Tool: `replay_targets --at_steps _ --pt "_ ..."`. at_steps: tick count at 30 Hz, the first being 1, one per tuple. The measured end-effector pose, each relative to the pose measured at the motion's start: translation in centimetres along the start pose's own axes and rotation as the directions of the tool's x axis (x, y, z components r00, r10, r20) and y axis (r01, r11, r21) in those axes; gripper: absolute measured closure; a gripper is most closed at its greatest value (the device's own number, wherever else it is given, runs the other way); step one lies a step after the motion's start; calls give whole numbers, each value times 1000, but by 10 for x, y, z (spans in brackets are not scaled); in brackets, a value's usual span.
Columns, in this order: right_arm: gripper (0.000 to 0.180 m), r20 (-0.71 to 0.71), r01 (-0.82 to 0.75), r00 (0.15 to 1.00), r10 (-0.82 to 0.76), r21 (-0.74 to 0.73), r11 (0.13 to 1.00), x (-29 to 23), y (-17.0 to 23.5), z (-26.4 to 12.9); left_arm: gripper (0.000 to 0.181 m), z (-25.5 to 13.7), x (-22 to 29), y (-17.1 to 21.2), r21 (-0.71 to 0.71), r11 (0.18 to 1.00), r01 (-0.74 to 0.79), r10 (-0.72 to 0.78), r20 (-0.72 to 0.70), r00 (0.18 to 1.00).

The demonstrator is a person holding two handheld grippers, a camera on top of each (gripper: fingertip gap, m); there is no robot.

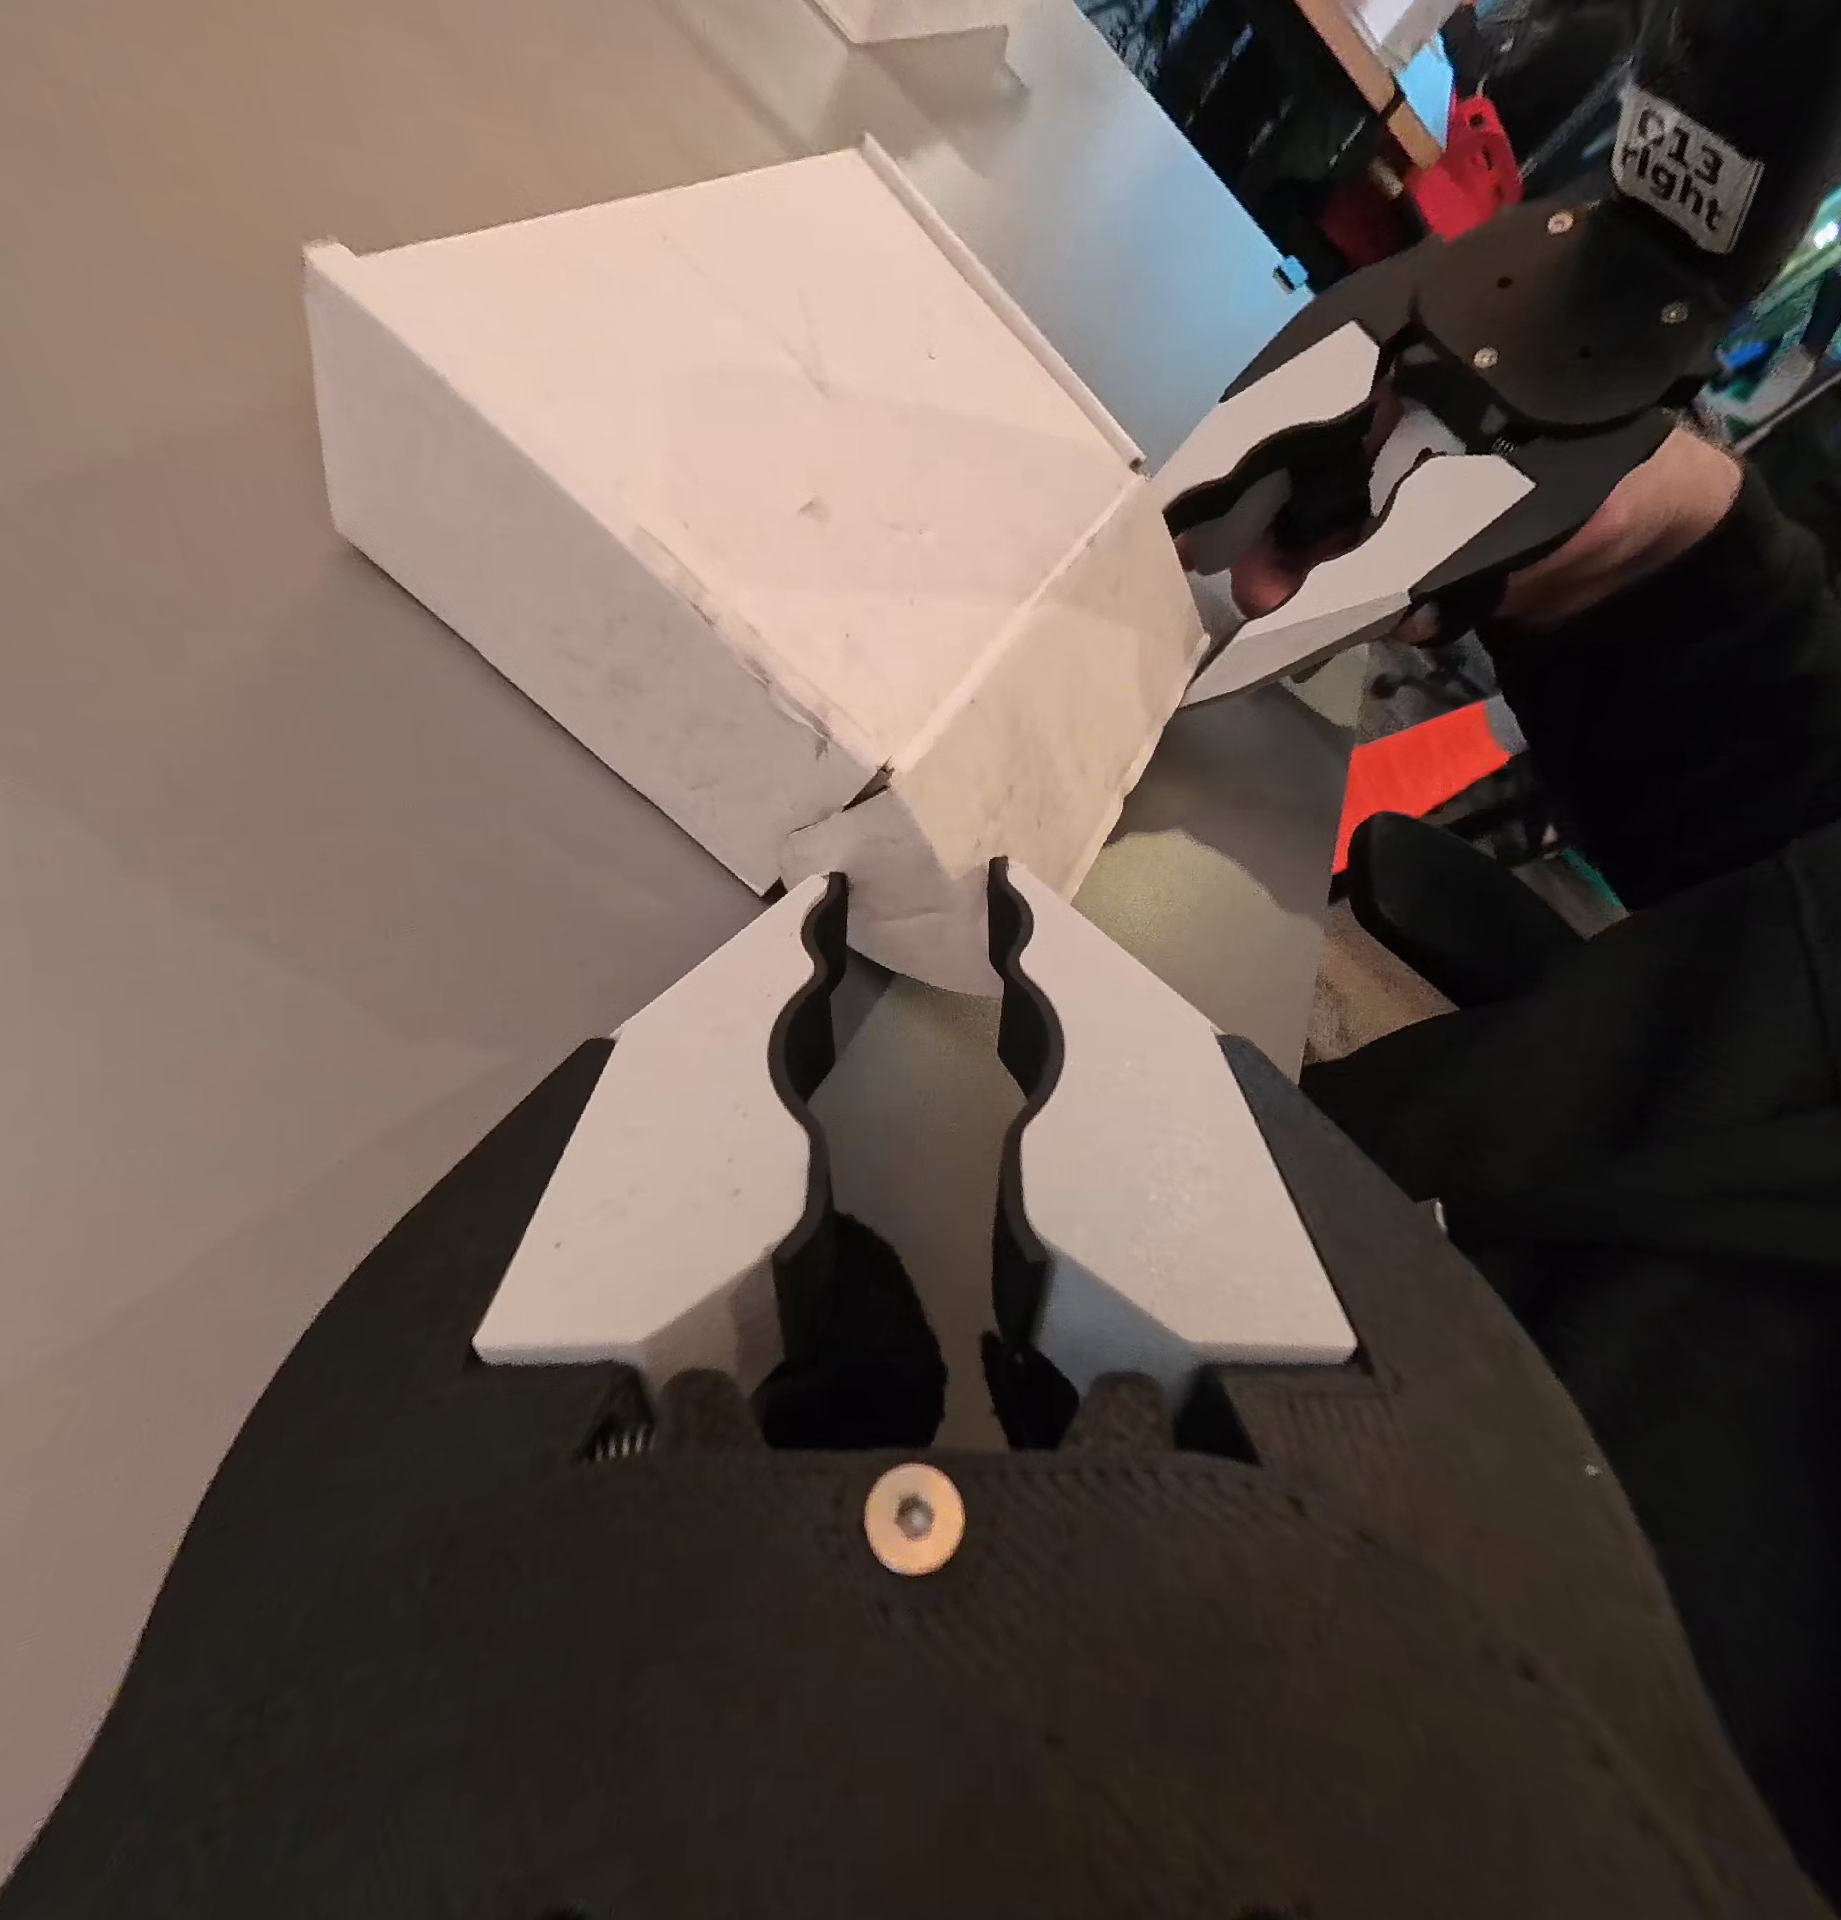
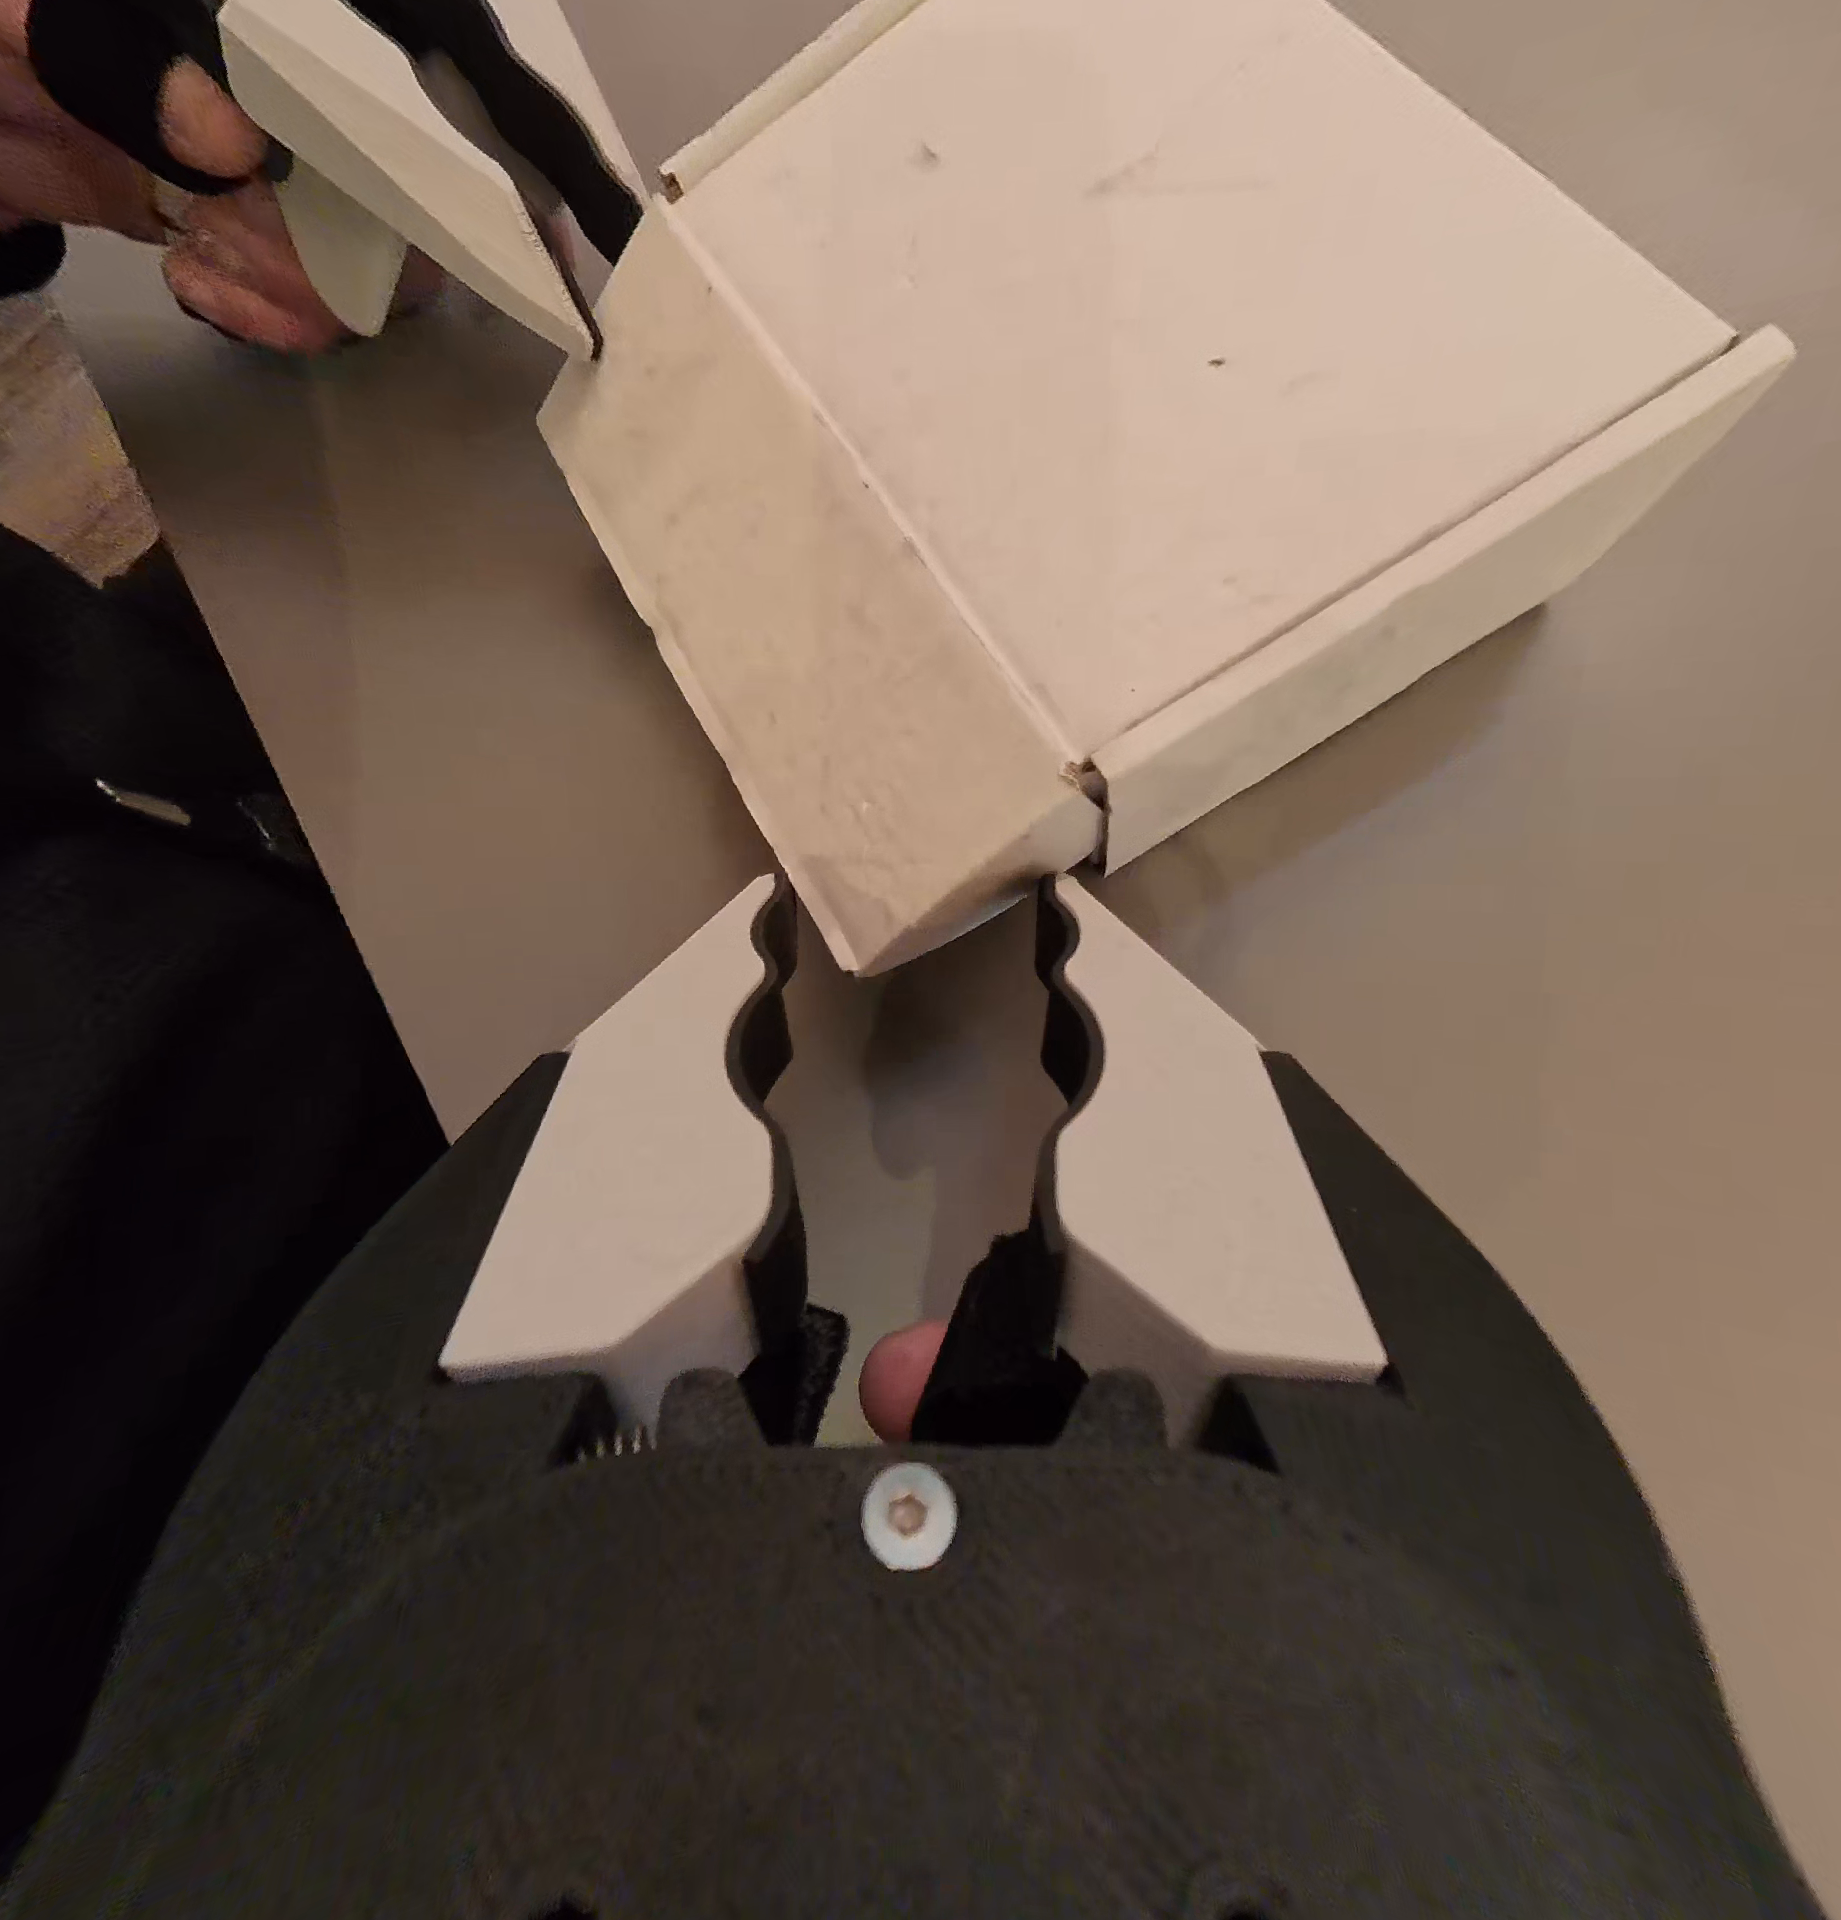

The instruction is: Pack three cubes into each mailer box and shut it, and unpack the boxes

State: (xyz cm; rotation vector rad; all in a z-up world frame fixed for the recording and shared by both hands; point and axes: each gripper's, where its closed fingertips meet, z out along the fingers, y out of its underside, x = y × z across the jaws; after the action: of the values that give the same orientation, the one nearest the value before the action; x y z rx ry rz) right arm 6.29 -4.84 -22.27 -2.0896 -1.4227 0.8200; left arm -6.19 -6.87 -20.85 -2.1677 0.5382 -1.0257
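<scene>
Tucking the front flap (image 2: 822, 665) of the mailer box (image 1: 687, 447), we judge, with left gripper (image 1: 914, 883) and right gripper (image 2: 911, 894) both parted at its corners, we next press it home.

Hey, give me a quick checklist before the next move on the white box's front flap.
1. White cardboard mailer box lid down: ok.
2. Front flap tucked in: not ok, it angles outward.
3. Left hand-held gripper around the flap's corner, jaws apart: ok.
4. Right hand-held gripper around the opposite corner, jaws apart: ok.
5. Cubes inside: cannot tell.
6. Box on grey table: ok.
</scene>
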Motion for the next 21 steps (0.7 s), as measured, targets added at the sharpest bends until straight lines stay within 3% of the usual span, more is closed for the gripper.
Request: replay_targets --at_steps 1,8,21 --pt "135 1 3 1000 -3 8 1000 -1 -1 0 155 -2 0 1 7 1000 6 -6 2 1000" --pt "132 -14 21 1000 -20 38 999 3 -7 -10 133 0 -10 -4 4 996 -86 85 90 992" --pt "138 -27 58 998 -56 72 996 13 -19 -6 140 6 -9 -9 21 1000 -14 13 63 998"
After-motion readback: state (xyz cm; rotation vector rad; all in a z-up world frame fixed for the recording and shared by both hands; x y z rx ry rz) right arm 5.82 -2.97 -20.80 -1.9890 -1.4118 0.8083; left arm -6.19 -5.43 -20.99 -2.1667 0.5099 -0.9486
